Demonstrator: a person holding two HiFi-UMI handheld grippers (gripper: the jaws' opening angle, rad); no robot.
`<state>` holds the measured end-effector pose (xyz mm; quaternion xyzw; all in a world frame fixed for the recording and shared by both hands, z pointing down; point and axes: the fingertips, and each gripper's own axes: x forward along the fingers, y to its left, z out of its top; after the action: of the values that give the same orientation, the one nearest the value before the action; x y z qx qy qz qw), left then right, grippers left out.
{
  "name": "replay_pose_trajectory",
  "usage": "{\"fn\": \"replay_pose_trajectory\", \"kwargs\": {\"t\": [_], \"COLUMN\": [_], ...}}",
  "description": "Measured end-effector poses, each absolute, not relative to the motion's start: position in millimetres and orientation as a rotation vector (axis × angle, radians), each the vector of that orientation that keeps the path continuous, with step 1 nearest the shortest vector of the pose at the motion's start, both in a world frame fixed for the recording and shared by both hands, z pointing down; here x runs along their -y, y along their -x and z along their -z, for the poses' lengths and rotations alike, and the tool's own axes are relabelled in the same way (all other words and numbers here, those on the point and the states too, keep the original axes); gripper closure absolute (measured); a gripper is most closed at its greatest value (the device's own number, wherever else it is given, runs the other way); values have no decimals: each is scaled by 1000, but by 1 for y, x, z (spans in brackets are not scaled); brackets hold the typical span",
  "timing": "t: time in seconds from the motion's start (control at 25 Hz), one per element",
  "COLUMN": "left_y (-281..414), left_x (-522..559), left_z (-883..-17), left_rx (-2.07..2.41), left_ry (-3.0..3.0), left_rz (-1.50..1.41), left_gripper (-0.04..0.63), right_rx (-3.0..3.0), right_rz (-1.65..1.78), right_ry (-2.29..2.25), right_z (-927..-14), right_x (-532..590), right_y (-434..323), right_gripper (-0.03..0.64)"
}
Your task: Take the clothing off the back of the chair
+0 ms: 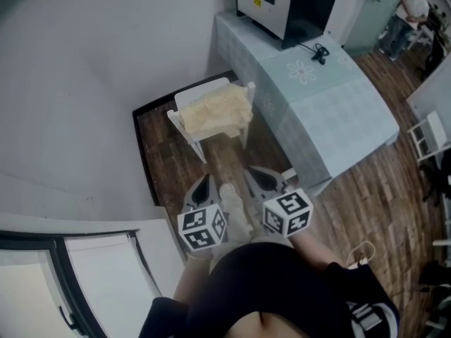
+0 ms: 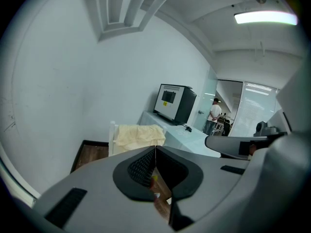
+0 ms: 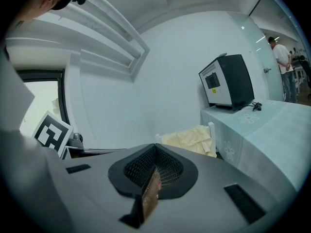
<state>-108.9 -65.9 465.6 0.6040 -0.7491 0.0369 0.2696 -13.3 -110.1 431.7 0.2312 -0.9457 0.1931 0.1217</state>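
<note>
plain white wall [image 1: 91, 83], dark wood-plank floor [image 1: 366, 189], black skirting [image 1: 146, 157] between. long table [image 1: 338, 111] in pale blue flowered cloth sits against the wall; black-and-white boxy machine [image 1: 282, 2] on it, black cable [image 1: 320, 51] beside that. dark-framed window [image 1: 42, 287] lower left. ceiling strip light [image 2: 265, 17] on. person [image 2: 214, 113] far back by glass partitions [image 2: 257, 103].

The left gripper [image 1: 204, 182] and the right gripper [image 1: 257, 174] share one build: a smooth grey shell that narrows to a pointed nose. Each carries a white cube printed with black square markers, the left cube [image 1: 203, 229] and the right cube [image 1: 287, 212] alike. Seen along the jaws, each shell has a black heart-shaped recess lined with ribbed black pads [image 2: 141, 166], and short black slots [image 3: 244, 202] are set into the grey on either side. The person wears a black top [image 1: 282, 287] with white print [image 1: 366, 317].
</note>
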Motion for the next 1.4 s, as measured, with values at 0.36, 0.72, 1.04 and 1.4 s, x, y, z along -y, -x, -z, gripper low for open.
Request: {"fn": "replay_pose_trajectory", "kwargs": {"t": [0.36, 0.72, 1.04, 1.4], "left_y": [147, 181, 212, 241], "left_x": [114, 166, 201, 241], "left_z": [-475, -493, -516, -546], "left_rx": [2045, 2032, 2013, 1974], "left_ry": [-1610, -1597, -1569, -1568], "left_rz": [-92, -121, -145, -109], "left_gripper": [598, 597, 591, 453], "right_rx": [2752, 2728, 2694, 2619], "right_rz": [-507, -506, -543, -532], "right_ry": [-690, -715, -740, -759], "right_z": [-435, -448, -470, -506], "right_x": [165, 225, 271, 321], "right_y": [43, 72, 94, 113], "right_gripper": [604, 604, 603, 600]}}
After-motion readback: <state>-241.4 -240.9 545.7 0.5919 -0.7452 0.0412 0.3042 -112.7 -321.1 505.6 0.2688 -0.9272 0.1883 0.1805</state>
